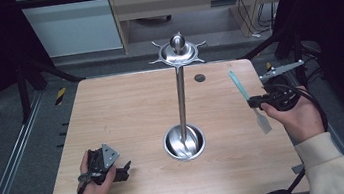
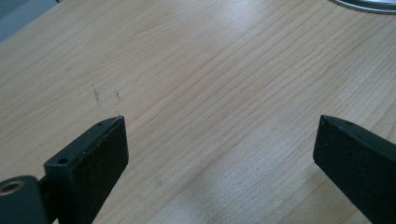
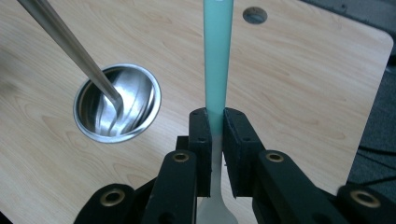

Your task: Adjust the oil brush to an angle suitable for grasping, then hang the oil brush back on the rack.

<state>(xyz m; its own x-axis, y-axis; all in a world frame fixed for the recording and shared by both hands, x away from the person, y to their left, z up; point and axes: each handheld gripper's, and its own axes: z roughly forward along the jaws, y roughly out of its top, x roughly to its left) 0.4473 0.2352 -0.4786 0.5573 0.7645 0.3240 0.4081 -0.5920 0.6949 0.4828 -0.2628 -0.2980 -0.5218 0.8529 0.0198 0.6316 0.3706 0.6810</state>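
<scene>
Spatula (image 1: 247,98) in right gripper (image 1: 255,100) stands near-upright, teal handle up

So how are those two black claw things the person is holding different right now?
The right gripper is shut on a teal-handled spatula, lifted above the table; the left gripper is open, holds nothing and rests low on the wood. The right one's camera looks at the metal stand, the left's at bare tabletop. Both have black jaws.
</scene>
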